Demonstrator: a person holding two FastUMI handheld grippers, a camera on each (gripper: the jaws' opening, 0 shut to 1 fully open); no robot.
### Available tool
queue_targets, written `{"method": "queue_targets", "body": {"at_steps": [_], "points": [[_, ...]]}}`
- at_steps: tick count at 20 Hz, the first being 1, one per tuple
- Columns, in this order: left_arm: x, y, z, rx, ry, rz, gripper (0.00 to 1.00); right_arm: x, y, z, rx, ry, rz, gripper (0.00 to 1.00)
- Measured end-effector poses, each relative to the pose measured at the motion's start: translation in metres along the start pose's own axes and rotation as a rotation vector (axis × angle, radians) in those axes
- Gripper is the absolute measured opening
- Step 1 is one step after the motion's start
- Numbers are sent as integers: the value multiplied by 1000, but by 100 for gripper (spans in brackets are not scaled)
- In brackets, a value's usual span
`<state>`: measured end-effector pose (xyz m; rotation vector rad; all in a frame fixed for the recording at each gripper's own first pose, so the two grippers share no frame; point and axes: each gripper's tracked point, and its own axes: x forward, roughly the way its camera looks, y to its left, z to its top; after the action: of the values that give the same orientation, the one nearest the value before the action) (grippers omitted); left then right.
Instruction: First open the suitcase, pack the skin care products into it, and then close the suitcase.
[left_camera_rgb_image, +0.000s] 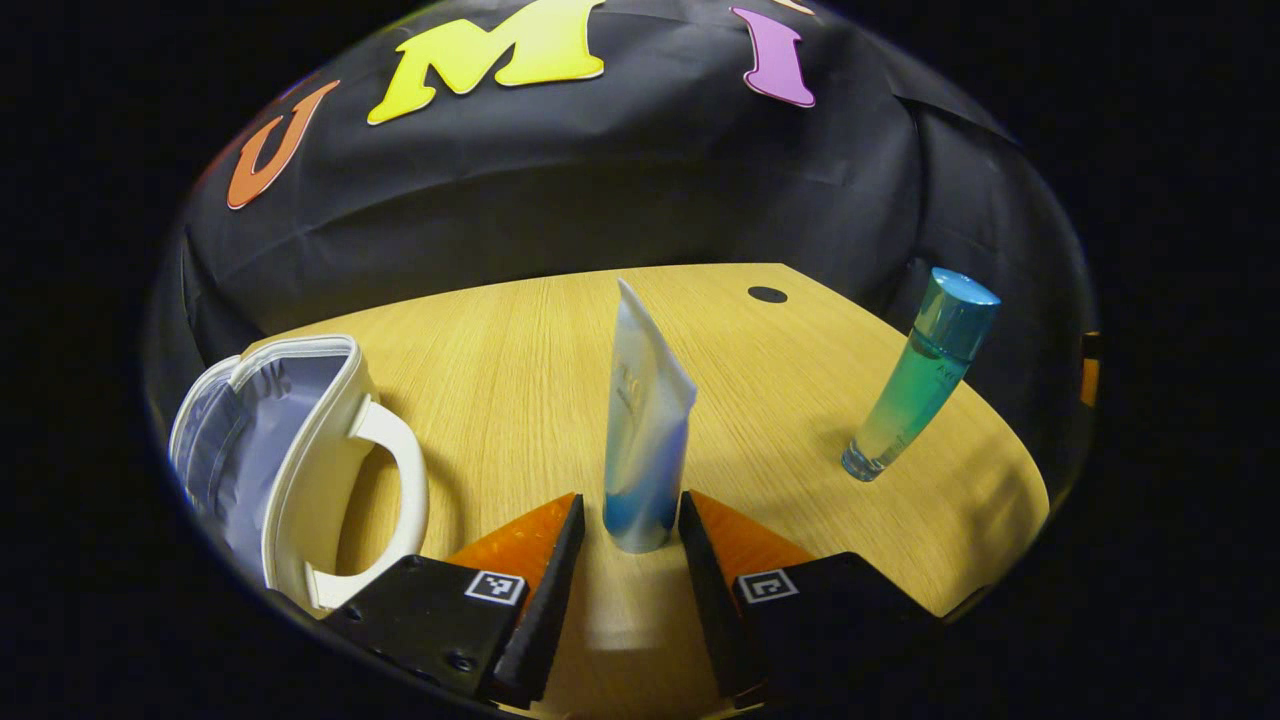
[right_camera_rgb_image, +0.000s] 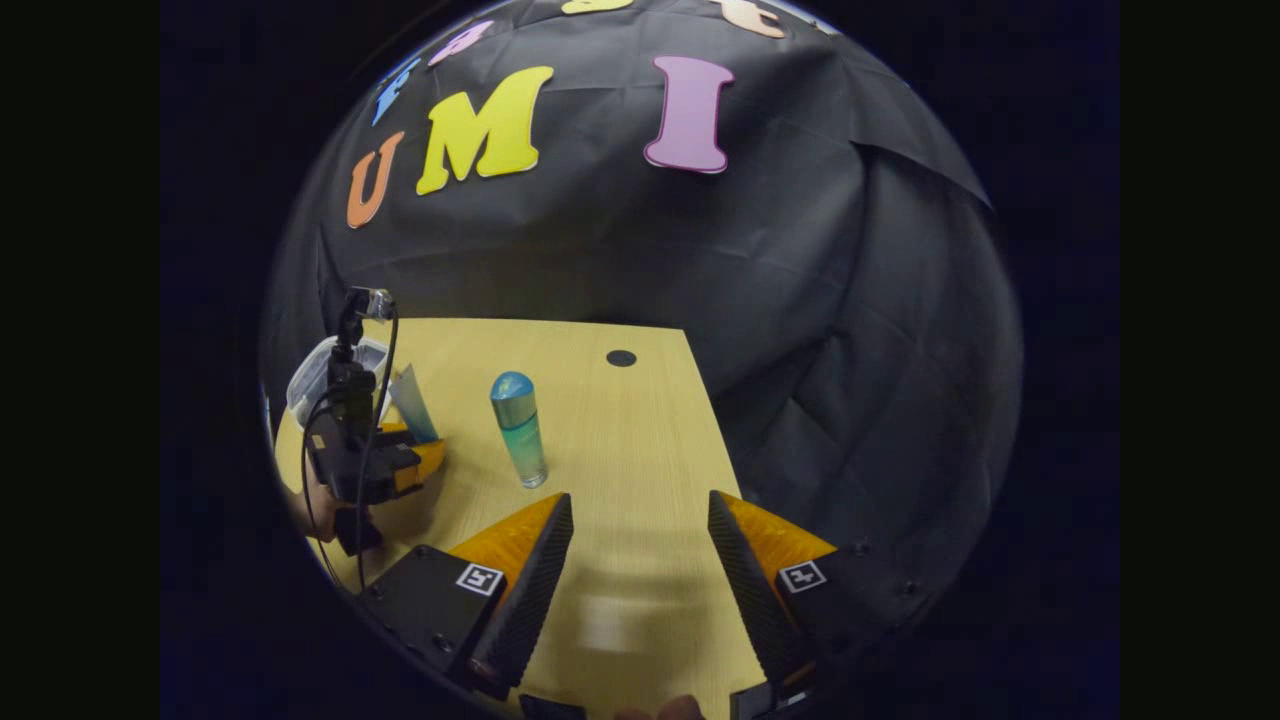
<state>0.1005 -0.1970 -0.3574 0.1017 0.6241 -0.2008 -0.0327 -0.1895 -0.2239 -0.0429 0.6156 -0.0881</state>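
Note:
A white and blue tube (left_camera_rgb_image: 645, 430) stands on its cap between the fingers of my left gripper (left_camera_rgb_image: 630, 515). The jaws are open around its base, with a slim gap on the left side. A small white suitcase (left_camera_rgb_image: 300, 450) with a handle lies open at the left, showing its pale lining. A green bottle with a blue cap (left_camera_rgb_image: 920, 375) stands upright to the right. In the right gripper view, my right gripper (right_camera_rgb_image: 640, 520) hangs open over bare table, near the bottle (right_camera_rgb_image: 520, 430). Farther left are the left gripper (right_camera_rgb_image: 375, 465), the tube (right_camera_rgb_image: 412, 405) and the suitcase (right_camera_rgb_image: 310, 375).
The wooden table (left_camera_rgb_image: 500, 350) has a round black hole (left_camera_rgb_image: 767, 294) near its far edge. Its right edge (right_camera_rgb_image: 705, 420) drops off beside my right gripper. A hand (right_camera_rgb_image: 305, 515) holds the left gripper, with a cable running up from it.

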Motion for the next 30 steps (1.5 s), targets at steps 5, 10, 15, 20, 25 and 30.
{"method": "queue_targets", "body": {"at_steps": [5, 10, 15, 20, 25, 30], "points": [[3, -3, 0, -10, 22, -24, 43, 11, 19, -1, -5, -14, 58, 81], [-22, -2, 0, -77, 38, -47, 42, 51, 65, 5, -56, -62, 147, 81], [-74, 15, 17, -87, 10, -34, 41, 103, 106, -2, -7, -24, 211, 81], [-120, 51, 32, -119, -9, 17, 41, 140, 129, -4, 62, 2, 228, 70], [-154, 126, 33, -141, -10, 134, 41, 159, 129, 3, 119, 3, 183, 53], [-162, 223, 9, -136, 47, 242, 41, 149, 127, 9, 167, 43, 148, 35]]}}
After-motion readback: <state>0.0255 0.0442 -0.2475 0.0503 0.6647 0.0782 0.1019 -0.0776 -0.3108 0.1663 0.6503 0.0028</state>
